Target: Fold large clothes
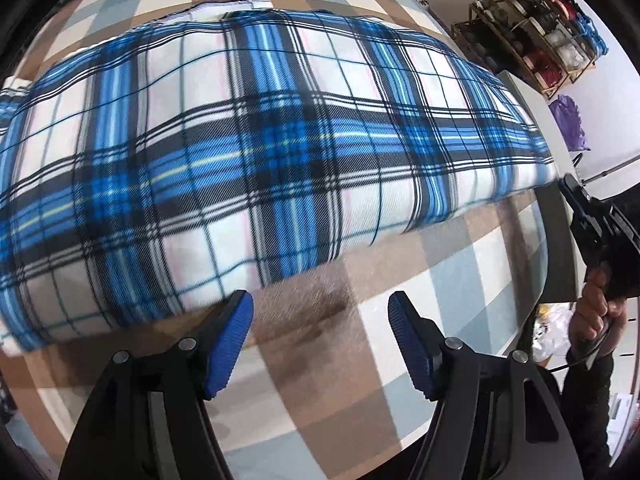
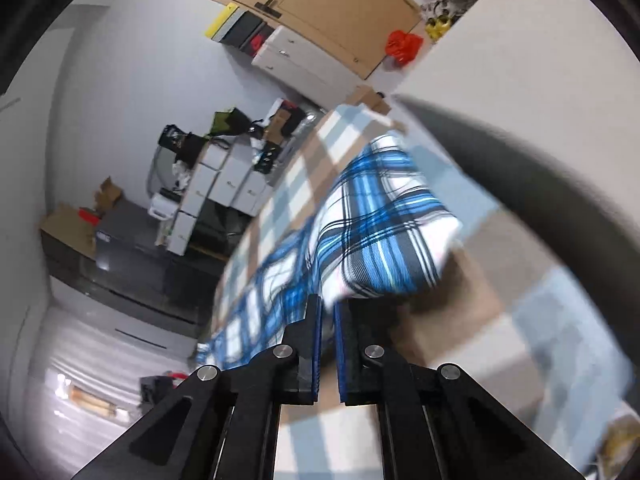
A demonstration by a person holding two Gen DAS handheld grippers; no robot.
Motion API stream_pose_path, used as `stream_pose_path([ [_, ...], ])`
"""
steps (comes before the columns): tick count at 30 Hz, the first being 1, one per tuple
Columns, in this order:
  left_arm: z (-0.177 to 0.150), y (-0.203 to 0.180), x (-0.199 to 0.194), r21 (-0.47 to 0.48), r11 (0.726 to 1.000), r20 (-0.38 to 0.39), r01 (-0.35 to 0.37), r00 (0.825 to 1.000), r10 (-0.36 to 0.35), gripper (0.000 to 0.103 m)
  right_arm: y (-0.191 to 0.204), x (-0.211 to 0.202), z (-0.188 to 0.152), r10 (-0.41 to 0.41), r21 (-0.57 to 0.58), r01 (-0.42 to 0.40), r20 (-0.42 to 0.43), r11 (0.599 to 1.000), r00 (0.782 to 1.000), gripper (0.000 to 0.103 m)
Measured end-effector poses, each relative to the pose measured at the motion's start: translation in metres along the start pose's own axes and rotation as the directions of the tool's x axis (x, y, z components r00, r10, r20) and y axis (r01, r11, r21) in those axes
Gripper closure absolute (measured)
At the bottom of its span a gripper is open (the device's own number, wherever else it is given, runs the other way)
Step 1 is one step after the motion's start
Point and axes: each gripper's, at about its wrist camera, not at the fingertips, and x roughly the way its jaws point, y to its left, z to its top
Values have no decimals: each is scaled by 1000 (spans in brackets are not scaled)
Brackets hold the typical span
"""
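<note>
A blue, white and black plaid cloth point(image 1: 260, 140) lies folded in a long band across the table's checked brown, grey and cream cover point(image 1: 460, 280). My left gripper point(image 1: 320, 302) hangs open over the bare cover just in front of the cloth's near edge, and its left finger point(image 1: 236, 320) is at that edge. In the right wrist view my right gripper point(image 2: 328, 306) is shut on a corner of the plaid cloth point(image 2: 380, 232), which rises off the cover point(image 2: 540, 320). The left wrist view shows that right gripper point(image 1: 570, 186) at the cloth's right end, held by a hand point(image 1: 596, 304).
A wire rack of jars and red items point(image 1: 536, 32) and a purple bag point(image 1: 568, 120) stand beyond the table's right end. Stacked white boxes point(image 2: 224, 184), a dark cabinet point(image 2: 132, 248) and a red bag point(image 2: 404, 46) line the far wall.
</note>
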Motion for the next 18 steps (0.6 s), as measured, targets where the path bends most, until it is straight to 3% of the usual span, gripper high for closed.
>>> stream_pose_path([
  [5, -7, 6, -12, -42, 999, 40, 26, 999, -24, 38, -2, 6, -10, 22, 39, -17, -116, 999, 993, 95],
  [9, -12, 8, -22, -46, 998, 76, 45, 996, -41, 38, 2, 36, -21, 58, 98, -37, -225, 994, 973, 92],
  [10, -14, 6, -26, -36, 998, 85, 44, 996, -41, 38, 2, 43, -22, 67, 120, -38, -243, 992, 968, 82],
  [11, -17, 4, -29, -23, 999, 89, 46, 995, -43, 38, 0, 53, -21, 86, 157, -47, -251, 986, 964, 52],
  [12, -18, 2, -29, -16, 999, 89, 49, 995, -47, 38, -2, 55, -20, 100, 189, -55, -236, 980, 967, 29],
  [13, -13, 4, -29, -7, 998, 90, 59, 994, -58, 38, -5, 57, -16, 117, 230, -71, -194, 971, 974, 0],
  [15, -15, 3, -31, 2, 998, 95, 69, 993, -69, 38, -9, 57, -10, 121, 273, -80, -134, 959, 984, 0],
  [18, -14, 1, -32, 28, 998, 103, 60, 993, -62, 38, -15, 69, -2, 110, 333, -59, -137, 941, 984, 0],
])
